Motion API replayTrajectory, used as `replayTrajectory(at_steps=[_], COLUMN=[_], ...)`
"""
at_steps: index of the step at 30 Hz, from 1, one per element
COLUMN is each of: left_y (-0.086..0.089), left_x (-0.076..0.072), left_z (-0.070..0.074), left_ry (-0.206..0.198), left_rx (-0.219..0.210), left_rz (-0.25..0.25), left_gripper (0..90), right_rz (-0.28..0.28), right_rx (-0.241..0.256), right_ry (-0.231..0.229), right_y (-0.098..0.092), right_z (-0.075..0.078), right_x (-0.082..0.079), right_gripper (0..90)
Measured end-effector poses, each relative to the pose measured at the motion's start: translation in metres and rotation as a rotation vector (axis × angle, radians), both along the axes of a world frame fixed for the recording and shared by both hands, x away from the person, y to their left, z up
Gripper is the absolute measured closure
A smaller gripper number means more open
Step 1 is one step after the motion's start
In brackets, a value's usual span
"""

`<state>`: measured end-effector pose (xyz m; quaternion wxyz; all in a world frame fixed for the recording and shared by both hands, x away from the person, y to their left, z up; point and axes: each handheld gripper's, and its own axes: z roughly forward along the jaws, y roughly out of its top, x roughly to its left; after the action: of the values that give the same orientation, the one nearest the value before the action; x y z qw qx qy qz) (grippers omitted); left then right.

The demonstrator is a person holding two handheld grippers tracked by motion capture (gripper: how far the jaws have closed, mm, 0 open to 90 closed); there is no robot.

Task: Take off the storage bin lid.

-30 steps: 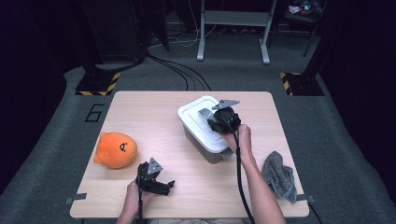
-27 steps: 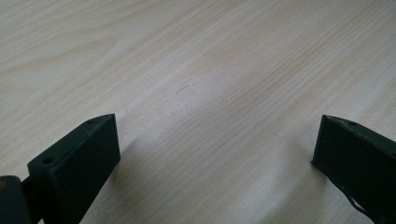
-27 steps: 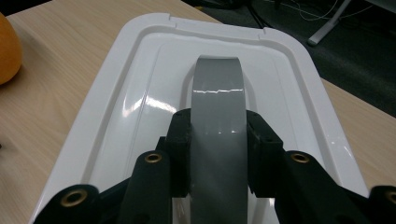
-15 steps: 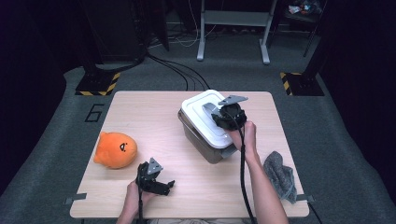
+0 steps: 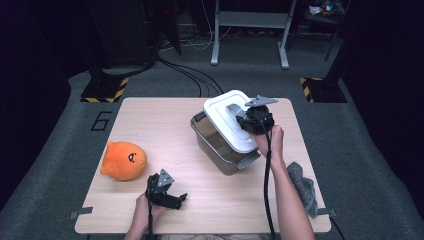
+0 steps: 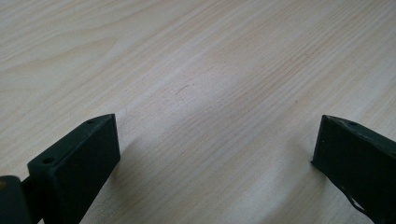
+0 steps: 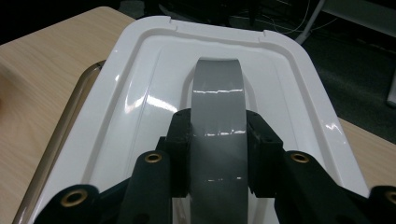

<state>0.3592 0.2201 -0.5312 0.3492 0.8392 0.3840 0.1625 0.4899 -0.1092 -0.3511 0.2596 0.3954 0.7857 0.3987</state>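
Here, from the high view, a light wooden rectangular table [image 5: 150, 120] sits on a grey floor, and my forearms come in from its near edge. A clear brown-tinted plastic storage box [image 5: 220, 145] stands right of the table's middle. Its white plastic lid [image 5: 227, 117] is tilted, the far side raised and the near side low over the box. My right gripper [image 5: 239, 116] sits on top of that lid, my hand behind it. My left gripper [image 5: 176, 199] rests near the table's front edge, well apart from the box. A round orange plush toy with a small dark face [image 5: 122, 160] lies left of the box, just beyond my left gripper. A crumpled grey cloth [image 5: 302, 185] lies at the table's right front corner, beside my right forearm.

In the left gripper view, my two black jaws stand wide apart with nothing between them; bare pale wood [image 6: 210, 79] lies beneath.

In the right gripper view, my jaws are pressed against both sides of the lid's glossy grey arched handle [image 7: 218, 102], gripping it. The white lid [image 7: 140, 93] spreads out around the handle, and the box's clear rim [image 7: 79, 93] shows along its left edge, with tabletop beyond.
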Motion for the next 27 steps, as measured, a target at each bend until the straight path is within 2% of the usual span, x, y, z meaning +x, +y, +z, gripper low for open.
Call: replayTrajectory(at_steps=[27], left_y=[0.000], left_x=[0.000], left_z=[0.000], left_ry=[-0.007], left_rx=[0.003], left_rz=[0.002], left_gripper=[0.2], right_rz=[-0.124], right_rx=[0.011], right_ry=[-0.018], right_y=[-0.057], right_z=[0.003], right_x=[0.015], right_gripper=[66.2])
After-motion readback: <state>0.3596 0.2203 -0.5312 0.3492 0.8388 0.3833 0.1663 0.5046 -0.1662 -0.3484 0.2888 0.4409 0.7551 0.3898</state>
